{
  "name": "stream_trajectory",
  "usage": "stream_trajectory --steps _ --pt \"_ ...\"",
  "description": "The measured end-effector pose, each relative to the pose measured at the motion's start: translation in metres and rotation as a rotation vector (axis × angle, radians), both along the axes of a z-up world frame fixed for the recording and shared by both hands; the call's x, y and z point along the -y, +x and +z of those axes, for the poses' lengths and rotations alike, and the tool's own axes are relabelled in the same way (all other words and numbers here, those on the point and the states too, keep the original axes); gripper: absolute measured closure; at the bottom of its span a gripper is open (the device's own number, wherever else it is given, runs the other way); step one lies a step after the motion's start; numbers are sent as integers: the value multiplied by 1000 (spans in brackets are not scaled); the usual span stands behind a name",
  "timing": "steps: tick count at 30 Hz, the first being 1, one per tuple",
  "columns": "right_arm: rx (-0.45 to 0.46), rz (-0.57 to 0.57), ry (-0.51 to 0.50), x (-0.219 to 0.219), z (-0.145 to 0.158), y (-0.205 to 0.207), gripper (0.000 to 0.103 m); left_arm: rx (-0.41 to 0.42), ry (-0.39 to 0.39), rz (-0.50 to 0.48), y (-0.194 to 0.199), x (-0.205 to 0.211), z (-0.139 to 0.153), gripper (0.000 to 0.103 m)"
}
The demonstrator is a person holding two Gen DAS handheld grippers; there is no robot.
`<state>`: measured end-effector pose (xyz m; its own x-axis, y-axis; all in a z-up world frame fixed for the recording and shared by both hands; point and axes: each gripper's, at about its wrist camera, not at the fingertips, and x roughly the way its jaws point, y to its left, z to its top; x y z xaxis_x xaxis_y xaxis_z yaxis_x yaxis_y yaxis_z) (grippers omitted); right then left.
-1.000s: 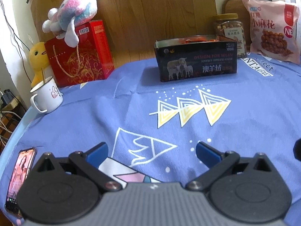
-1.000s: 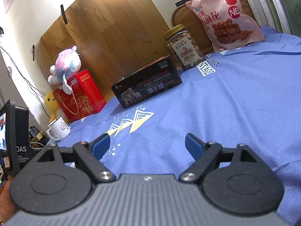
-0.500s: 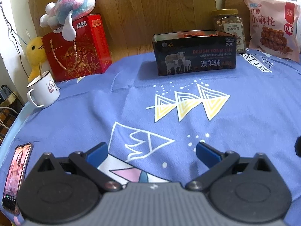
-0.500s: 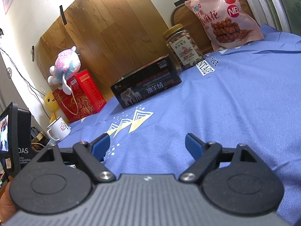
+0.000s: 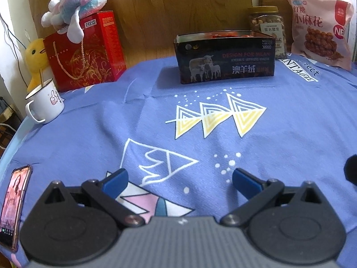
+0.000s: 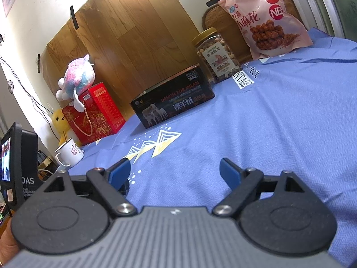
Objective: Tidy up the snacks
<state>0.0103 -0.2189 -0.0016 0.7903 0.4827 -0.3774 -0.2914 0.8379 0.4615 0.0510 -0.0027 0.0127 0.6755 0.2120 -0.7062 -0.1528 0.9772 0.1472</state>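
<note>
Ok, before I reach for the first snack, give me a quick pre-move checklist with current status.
1. Left gripper open, nothing between fingers: ok.
2. Right gripper open, nothing held: ok.
3. Dark tin box lid off, upright: ok.
4. Room left inside box: cannot tell, only red contents at the rim show.
5. Nut jar upright, lid on: ok.
6. Pink snack bag standing at the back: ok.

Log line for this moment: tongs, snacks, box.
left tongs: open, empty | right tongs: open, empty | nut jar, pink snack bag: standing behind black box, untouched
</note>
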Motion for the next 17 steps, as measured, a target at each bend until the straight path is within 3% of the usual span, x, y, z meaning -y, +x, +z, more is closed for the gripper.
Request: stream_trajectory --steps 17 --pt "-1 -9 -1 2 -1 1 14 28 -28 -33 1 1 2 0"
